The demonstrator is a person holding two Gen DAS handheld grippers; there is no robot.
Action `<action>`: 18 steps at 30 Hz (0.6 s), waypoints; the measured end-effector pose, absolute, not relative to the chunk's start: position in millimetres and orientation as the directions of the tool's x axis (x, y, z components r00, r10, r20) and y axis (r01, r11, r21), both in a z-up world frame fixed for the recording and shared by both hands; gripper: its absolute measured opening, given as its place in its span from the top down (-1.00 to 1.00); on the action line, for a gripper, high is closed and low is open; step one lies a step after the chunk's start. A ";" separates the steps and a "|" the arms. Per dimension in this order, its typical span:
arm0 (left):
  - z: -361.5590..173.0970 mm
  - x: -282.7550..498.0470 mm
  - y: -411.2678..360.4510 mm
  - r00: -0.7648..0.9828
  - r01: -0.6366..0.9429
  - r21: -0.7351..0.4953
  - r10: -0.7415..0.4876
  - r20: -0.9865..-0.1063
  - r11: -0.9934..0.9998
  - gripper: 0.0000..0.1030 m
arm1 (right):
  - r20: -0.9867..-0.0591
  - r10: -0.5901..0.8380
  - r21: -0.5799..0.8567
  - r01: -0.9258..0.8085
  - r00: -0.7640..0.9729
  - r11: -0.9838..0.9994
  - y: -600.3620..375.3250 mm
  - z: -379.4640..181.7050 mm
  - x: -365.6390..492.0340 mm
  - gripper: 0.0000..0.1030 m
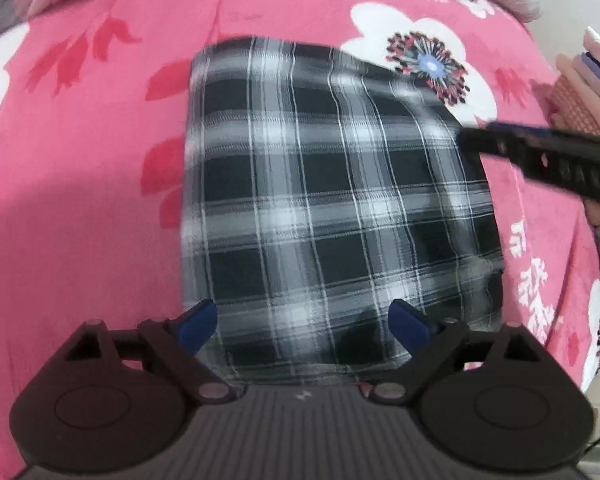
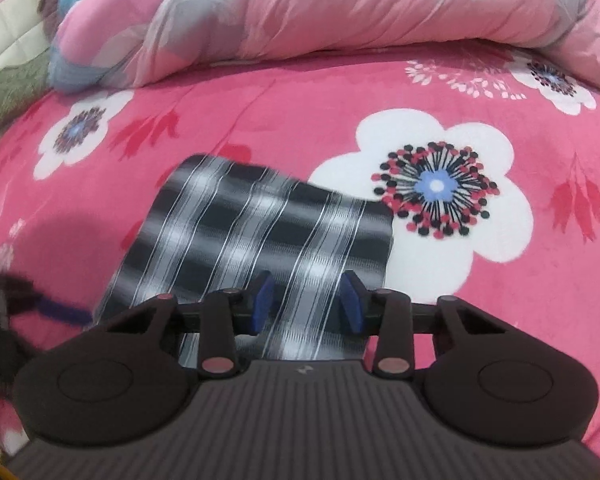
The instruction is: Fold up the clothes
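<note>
plaid cloth [image 2: 252,236] motion-blurred, near edge hidden

This is a bedroom in a home. The surface is a bed covered with a pink floral blanket [image 2: 260,120], and a bunched pink quilt [image 2: 300,16] lies along its far side. A stack of folded cloth [image 1: 584,80] in pale colours sits at the bed's right edge.

the folded cloth [image 1: 332,208] lies flat on the bed [image 1: 80,200], near its middle. a bunched quilt [image 2: 340,12] lies on the bed behind it. a stack of folded clothes [image 1: 584,88] sits to its right. the left hand-held gripper [image 1: 304,320] is over its near edge, the right hand-held gripper [image 2: 306,300] over its right side.
</note>
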State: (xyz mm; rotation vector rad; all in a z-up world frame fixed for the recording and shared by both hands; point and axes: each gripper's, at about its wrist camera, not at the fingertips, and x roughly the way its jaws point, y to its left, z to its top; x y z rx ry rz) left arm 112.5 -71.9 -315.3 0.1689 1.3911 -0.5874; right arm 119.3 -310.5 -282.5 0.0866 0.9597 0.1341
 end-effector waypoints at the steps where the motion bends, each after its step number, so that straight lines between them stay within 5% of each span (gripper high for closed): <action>1: -316.8 112.8 -74.5 0.058 0.479 -0.212 -0.272 -0.961 0.852 -0.81 | -0.809 0.154 0.138 -0.072 0.568 0.988 -311.2 -283.1 123.6 0.36; 18: -338.6 114.7 -96.7 0.024 0.411 -0.083 -0.101 -0.995 0.908 -0.89 | -0.832 0.181 0.176 -0.060 0.524 0.983 -328.4 -308.4 162.4 0.54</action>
